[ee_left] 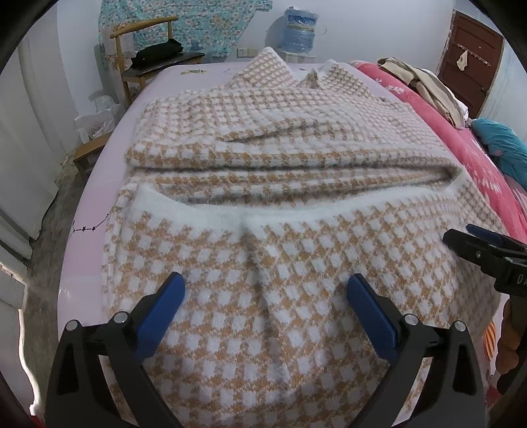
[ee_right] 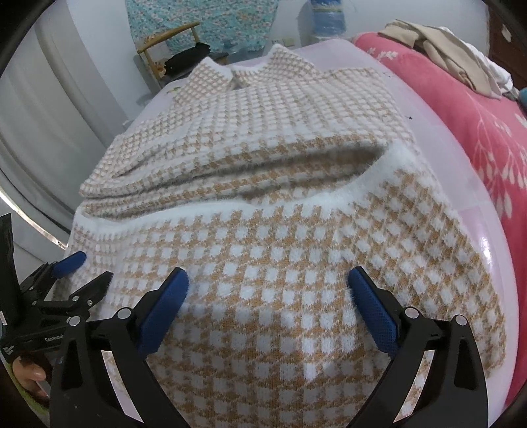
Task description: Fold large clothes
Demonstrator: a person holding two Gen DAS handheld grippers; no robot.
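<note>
A tan-and-white houndstooth knit sweater [ee_left: 280, 184] lies on a pale pink sheet [ee_left: 89, 210] covering the bed. Its long axis runs from 6 o'clock to 12 o'clock in both wrist views, with the collar [ee_left: 273, 66] pointing away toward 12 o'clock and the white-ribbed hem [ee_left: 230, 207] turned up over the body, so the near part lies as a flap whose white band crosses the garment from 9 to 3 o'clock. Under that band a thick fold of the body bulges out, and a sleeve [ee_left: 263, 128] lies folded across the chest.

The left gripper [ee_left: 265, 289] hangs over the near flap at 6 o'clock, its blue-padded jaws spread wide with nothing between them. The right gripper [ee_right: 266, 286] sits likewise at 6 o'clock of its own view, jaws wide and holding nothing; white fuzz clings to its right pad [ee_right: 372, 312]. The two grippers are side by side over the same flap: the right one shows at 3 o'clock in the left view, the left one at 8 o'clock in the right view.

A pink floral blanket [ee_left: 461, 138] runs along the bed at 2 o'clock with beige clothes [ee_left: 425, 85] heaped on it. A wooden chair [ee_left: 145, 56] stands beyond the bed at 11 o'clock, and a water dispenser bottle [ee_left: 299, 29] at 12 o'clock.
</note>
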